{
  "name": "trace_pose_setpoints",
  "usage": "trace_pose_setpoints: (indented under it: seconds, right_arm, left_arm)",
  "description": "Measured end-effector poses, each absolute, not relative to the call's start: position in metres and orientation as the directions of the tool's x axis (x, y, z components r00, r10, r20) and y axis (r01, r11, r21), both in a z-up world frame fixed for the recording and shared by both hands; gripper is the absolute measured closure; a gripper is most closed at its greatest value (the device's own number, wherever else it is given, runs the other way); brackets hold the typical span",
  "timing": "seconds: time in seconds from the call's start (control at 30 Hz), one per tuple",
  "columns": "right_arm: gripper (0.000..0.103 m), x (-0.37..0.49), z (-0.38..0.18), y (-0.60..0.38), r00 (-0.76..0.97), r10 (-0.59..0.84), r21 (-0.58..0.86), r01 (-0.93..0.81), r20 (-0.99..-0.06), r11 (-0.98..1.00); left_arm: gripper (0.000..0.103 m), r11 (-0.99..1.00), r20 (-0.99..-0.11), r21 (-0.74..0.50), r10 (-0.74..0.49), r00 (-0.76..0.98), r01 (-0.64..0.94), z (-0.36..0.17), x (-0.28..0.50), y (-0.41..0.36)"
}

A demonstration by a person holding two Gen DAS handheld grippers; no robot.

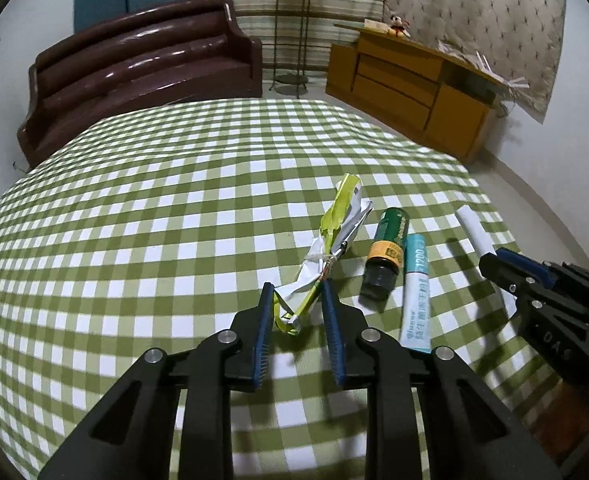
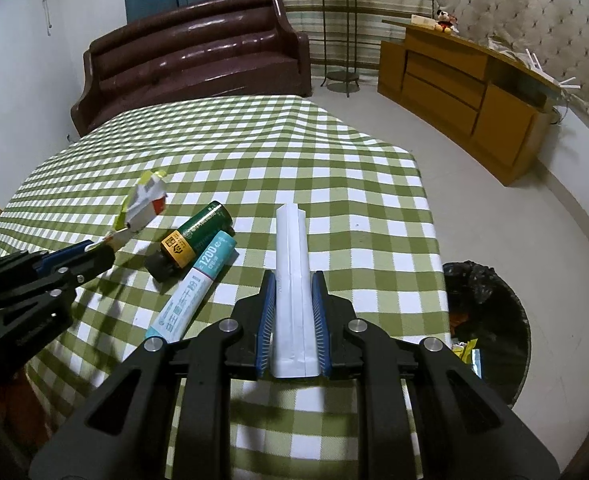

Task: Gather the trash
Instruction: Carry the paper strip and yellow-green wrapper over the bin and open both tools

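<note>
Pickup is done on both sides, by the look of it, and we're into the carry. The left gripper [image 1: 297, 300] is clenched around the near end of a crumpled wrapper [image 1: 334, 244], yellow-green and white, tied round the middle; the far end pokes up and away over the checked tablecloth [image 1: 154, 208]. Its shadow falls apart from it in the right wrist view, so I'd call it lifted clear.

Over to the right gripper [image 2: 293, 312]: jaws pinched onto a folded white paper packet [image 2: 291, 280], which runs straight out ahead between the blue pads.

Left behind on the cloth, just beside each other, lie a green bottle [image 2: 196, 240] with a black cap and a pale blue tube [image 2: 192, 292] (both presumably next in the queue).

Where to now? Down on the floor off the table's right edge sits a bin with a black liner [image 2: 490, 320], some scraps already inside. The next move calls for swinging both loads out over that rim, holding the squeeze until each is above the opening, then letting go. The wrapper is floppy and held only by its end, so I'd watch it for slipping.
</note>
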State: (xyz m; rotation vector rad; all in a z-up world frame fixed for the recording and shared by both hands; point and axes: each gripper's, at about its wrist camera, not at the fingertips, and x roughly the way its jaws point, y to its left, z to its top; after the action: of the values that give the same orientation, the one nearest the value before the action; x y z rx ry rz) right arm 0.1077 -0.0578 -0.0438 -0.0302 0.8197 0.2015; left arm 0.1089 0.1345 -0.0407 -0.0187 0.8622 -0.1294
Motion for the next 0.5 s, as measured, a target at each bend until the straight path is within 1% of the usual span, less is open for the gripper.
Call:
trace_pose_setpoints:
  seconds: [0.27,0.5]
  right_arm:
    - [0.085,0.091,-0.034,-0.080,0.697,0.149,0.048,-0.162,-0.702,0.986]
    - [0.085,0.076,-0.028,-0.115,0.724,0.109,0.043,-0.108,-0.681,0.993]
  left_arm:
    - [0.078,0.992,-0.729,-0.094,-0.128,0.673,0.087,-0.026,0.089,0.124]
    - [0.078,0.986,-0.706,-0.116,-0.167,0.688,0.120,-0.014,0.081,0.098]
